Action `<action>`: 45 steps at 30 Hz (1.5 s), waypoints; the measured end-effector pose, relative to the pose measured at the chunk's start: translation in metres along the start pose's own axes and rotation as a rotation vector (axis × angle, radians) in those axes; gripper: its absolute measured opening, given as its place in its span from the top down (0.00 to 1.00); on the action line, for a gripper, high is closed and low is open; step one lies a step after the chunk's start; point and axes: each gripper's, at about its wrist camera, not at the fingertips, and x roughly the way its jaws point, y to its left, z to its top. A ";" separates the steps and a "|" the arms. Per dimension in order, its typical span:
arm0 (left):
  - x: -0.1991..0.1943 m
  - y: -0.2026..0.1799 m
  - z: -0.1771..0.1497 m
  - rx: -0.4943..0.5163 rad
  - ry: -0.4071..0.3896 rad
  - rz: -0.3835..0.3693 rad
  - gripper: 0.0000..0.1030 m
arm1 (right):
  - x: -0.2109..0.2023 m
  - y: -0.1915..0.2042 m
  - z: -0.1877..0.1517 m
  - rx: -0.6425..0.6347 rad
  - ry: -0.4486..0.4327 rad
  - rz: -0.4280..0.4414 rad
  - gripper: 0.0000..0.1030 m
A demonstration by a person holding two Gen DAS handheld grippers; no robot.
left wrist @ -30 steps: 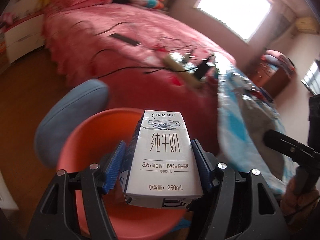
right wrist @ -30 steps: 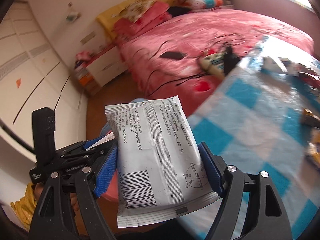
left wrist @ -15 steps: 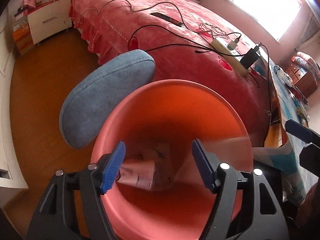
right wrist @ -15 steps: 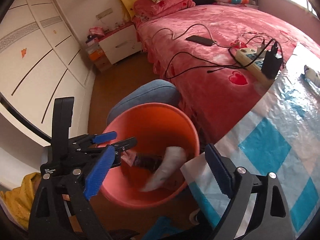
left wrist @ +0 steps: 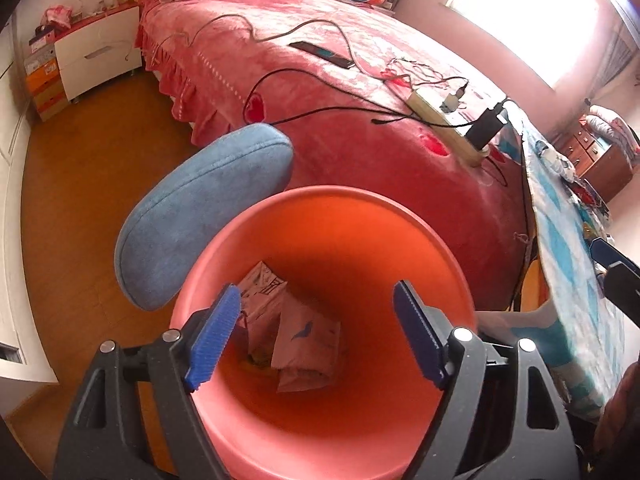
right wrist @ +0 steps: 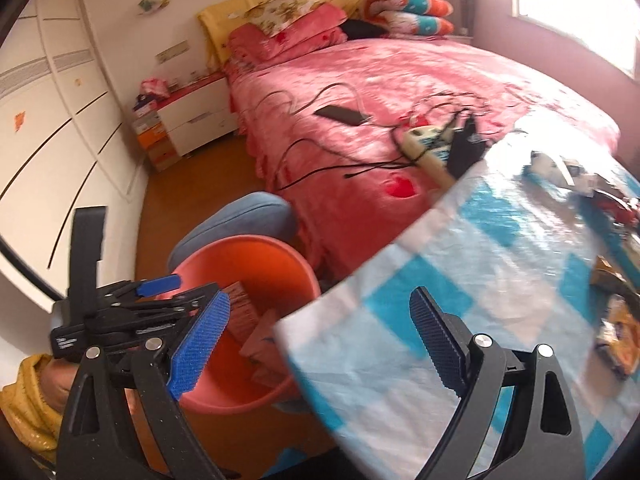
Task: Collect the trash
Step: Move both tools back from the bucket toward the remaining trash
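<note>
Both the left gripper and right gripper hang wide-jawed and empty. Crumpled paper packets already lie in the round orange plastic bin. More litter waits on the blue-checked tabletop, so I judge the job partly done.

Home bedroom: big bed with pink cover far centre, pillows at the headboard, white nightstand far left, wardrobe doors left, wood floor.
</note>
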 end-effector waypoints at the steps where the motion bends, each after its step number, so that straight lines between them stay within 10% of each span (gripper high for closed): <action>1: -0.001 -0.002 0.001 0.004 -0.005 -0.003 0.22 | -0.003 -0.004 0.000 0.008 -0.007 -0.010 0.12; 45: -0.033 -0.204 -0.001 0.335 -0.069 -0.173 0.21 | -0.121 -0.189 -0.067 0.324 -0.241 -0.375 0.12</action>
